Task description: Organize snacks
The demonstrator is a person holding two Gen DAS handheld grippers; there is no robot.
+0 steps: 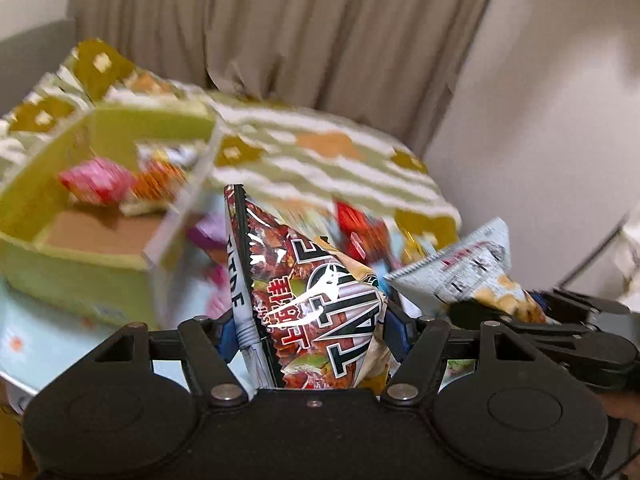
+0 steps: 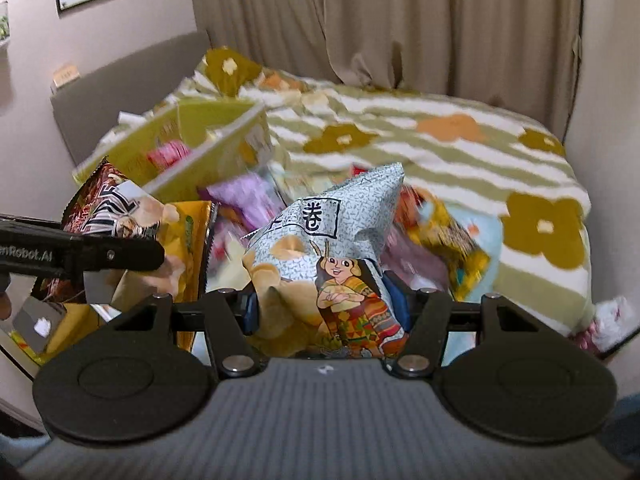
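L gripper [image 1: 312,326] jaws pinch the brown chip bag [image 1: 308,304] btwn them, bag sticking up. R gripper [image 2: 326,308] jaws pinch the grey snack bag [image 2: 332,240], also upright. Both bags held above the snack pile [image 2: 256,204] on the bed [image 2: 440,152]. Green box [image 1: 100,236] w/ snacks sits left of pile.

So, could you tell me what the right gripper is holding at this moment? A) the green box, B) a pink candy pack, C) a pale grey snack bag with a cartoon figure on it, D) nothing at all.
C: the right gripper is shut on the pale grey snack bag with the cartoon figure, while the left gripper holds the dark red snack bag.
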